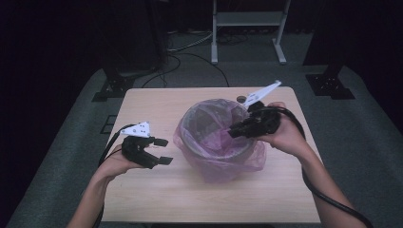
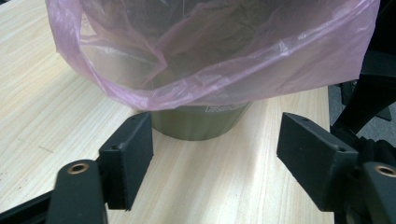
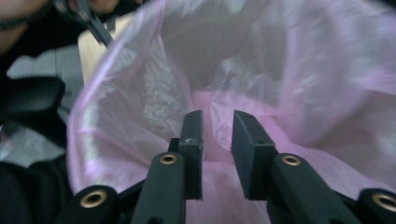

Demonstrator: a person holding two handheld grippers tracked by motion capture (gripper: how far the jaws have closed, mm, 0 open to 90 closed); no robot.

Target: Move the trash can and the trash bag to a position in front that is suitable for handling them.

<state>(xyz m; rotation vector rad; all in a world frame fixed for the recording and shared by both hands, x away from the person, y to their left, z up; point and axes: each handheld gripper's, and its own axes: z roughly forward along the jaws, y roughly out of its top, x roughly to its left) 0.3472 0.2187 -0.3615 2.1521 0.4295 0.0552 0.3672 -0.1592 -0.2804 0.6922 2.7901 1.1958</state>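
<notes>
- Pink film lines the bin (image 1: 216,159): we see the bag (image 1: 209,137) tucked into the mouth and folded down over the rim, its loose skirt hanging around the outside wall.
- We find the bin near the middle of the table (image 1: 157,190), standing upright, with our two hands on either side of it.
- Our left gripper (image 1: 161,151) sits just left of the bin, low over the wood and apart from the bag; its jaws are spread wide with nothing between them.
- From the left gripper view we look at the bin's olive base (image 2: 198,122) under the hanging pink edge (image 2: 210,88), and both pads (image 2: 128,158) stand clear of it.
- Our right gripper (image 1: 234,132) hangs over the right side of the bin's mouth, pointing in and down toward the lining.
- From the right gripper view its jaws are parted by a narrow gap, and we see only the pink lining (image 3: 299,79) beyond them; the pads (image 3: 192,149) press on nothing, so the bag is released.
- That view is blurred, so we cannot tell how close the tips are to the film.
- We also spot a small dark disc (image 1: 241,99) on the table's far edge, behind the bin.
</notes>
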